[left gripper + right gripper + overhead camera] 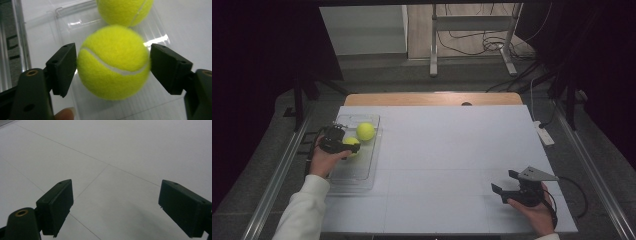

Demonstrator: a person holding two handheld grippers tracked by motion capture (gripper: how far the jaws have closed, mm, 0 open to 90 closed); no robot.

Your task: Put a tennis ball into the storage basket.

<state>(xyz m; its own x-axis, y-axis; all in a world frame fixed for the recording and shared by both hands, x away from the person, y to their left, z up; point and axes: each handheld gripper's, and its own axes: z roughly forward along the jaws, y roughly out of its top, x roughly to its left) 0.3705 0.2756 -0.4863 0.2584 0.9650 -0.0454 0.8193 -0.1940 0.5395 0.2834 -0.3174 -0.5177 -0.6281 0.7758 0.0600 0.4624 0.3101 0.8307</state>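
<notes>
High view: white table, dark room.

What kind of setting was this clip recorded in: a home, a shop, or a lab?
Most likely a lab or recording rig, not a home. A white work table sits between dark curtains, loose cables run over the floor behind it, and the person's hands hold camera-fitted grippers, the left gripper around a tennis ball.

We see a dim room around a brightly lit table; glare streaks the clear tray toward two o'clock.
</notes>
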